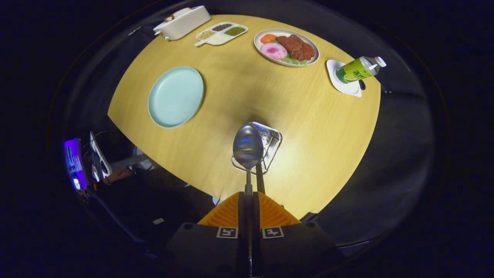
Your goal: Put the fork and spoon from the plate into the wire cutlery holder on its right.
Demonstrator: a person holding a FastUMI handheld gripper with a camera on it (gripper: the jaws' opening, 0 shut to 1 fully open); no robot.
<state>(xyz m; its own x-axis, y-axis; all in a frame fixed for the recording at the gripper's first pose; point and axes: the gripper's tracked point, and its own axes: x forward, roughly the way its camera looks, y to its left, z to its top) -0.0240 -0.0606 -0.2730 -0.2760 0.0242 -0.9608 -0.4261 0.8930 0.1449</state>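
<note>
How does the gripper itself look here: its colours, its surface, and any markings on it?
The gripper has two orange fingers with fine ribbed pads, tapering forward. Behind them sits a dark grey body with one square black-and-white marker on each side. No cable is visible.

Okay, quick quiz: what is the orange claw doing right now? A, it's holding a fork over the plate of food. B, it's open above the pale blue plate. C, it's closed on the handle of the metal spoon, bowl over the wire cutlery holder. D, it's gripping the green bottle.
C: the orange claw pinches the metal spoon by its handle, its bowl above the wire cutlery holder.
</note>
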